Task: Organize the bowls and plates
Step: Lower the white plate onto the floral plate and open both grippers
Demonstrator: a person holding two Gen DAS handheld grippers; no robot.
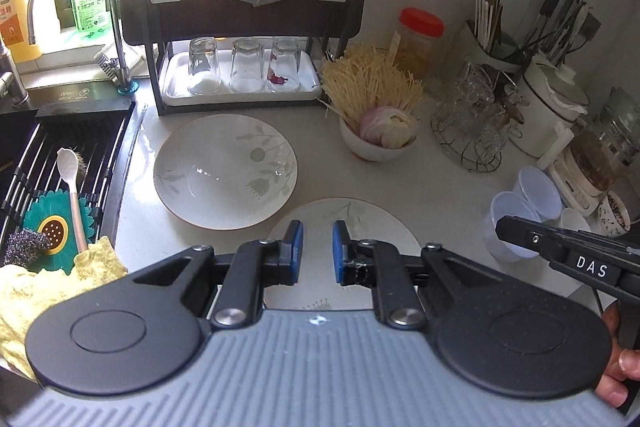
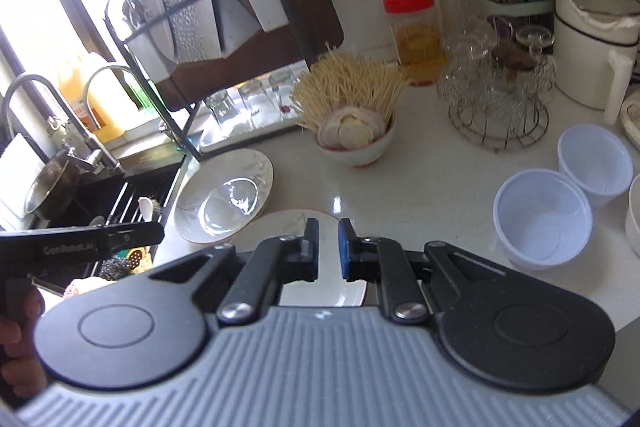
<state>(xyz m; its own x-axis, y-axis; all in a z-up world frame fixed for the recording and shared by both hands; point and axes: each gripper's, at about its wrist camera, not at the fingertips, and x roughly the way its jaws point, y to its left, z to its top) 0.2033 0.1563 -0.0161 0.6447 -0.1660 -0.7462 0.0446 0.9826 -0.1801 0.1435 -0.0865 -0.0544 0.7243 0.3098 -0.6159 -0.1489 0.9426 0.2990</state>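
A large white bowl with leaf print (image 1: 225,171) sits on the counter in front of the dish rack; it also shows in the right wrist view (image 2: 226,197). A flat white plate (image 1: 384,223) lies just nearer, under both grippers, also in the right wrist view (image 2: 280,227). My left gripper (image 1: 318,251) is open and empty, hovering over the plate. My right gripper (image 2: 328,247) is open and empty over the same plate. White plastic bowls (image 2: 544,219) stand at the right.
A dark dish rack (image 1: 248,7) with upturned glasses (image 1: 246,67) stands at the back. The sink with a drain rack (image 1: 68,163), spoon and sponges is at left. A bowl of noodles and onion (image 1: 378,135), a jar (image 1: 418,41), a wire glass stand (image 1: 472,123) and utensil holders crowd the right.
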